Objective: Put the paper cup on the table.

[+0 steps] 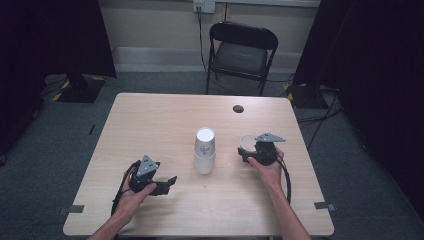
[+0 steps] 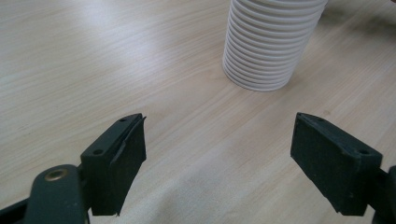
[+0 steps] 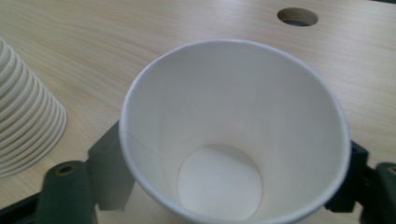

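Note:
A tall stack of upturned white paper cups (image 1: 205, 150) stands at the middle of the wooden table (image 1: 150, 115); its ribbed rims show in the left gripper view (image 2: 271, 42) and at the left edge of the right gripper view (image 3: 23, 121). A single white paper cup (image 1: 246, 141) sits mouth-up to the right of the stack. My right gripper (image 1: 246, 151) has a jaw on each side of this cup (image 3: 233, 130), whose rim is round and unsqueezed. Left of the stack, my left gripper (image 1: 170, 184) rests low over the table with its jaws (image 2: 219, 154) wide apart and nothing between them.
A round cable hole (image 1: 238, 108) lies in the tabletop behind the single cup and shows as well in the right gripper view (image 3: 297, 16). A black folding chair (image 1: 242, 50) stands beyond the far edge. Dark curtains hang at both sides.

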`<state>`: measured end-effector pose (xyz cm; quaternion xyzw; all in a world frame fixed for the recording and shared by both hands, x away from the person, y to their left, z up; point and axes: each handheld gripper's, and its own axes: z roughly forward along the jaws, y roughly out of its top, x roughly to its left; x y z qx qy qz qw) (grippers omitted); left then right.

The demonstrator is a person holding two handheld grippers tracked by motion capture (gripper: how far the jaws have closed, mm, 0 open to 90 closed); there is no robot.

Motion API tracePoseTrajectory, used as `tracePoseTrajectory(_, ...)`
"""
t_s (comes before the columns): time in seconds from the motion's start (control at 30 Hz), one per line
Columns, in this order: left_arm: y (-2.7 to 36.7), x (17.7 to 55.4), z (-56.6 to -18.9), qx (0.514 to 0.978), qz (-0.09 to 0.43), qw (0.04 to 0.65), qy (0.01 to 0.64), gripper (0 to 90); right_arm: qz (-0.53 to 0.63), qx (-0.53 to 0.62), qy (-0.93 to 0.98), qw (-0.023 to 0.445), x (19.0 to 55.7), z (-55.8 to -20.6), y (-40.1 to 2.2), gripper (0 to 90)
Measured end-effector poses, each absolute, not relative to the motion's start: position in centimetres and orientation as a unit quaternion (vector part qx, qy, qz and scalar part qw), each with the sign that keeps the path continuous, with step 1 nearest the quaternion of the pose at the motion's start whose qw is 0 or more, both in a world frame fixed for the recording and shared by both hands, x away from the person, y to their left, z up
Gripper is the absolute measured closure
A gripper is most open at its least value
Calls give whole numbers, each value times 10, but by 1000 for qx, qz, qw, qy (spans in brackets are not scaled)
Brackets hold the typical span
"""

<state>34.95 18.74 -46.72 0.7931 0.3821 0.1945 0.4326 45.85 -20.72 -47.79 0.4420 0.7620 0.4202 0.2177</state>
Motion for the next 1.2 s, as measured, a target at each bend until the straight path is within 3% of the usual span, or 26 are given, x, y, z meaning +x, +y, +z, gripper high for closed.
tracePoseTrajectory(0.13,187,350,-467,792,194,434,383,179,424,444,761,210,459,-478,-207,145)
tracePoseTrajectory(0.73,190,350,-467,790,197,431,389,173,415,450,768,188,453,-474,-212,142)
tracePoseTrajectory(1.2,193,348,-465,785,200,441,387,170,411,447,768,203,436,-462,-225,143)
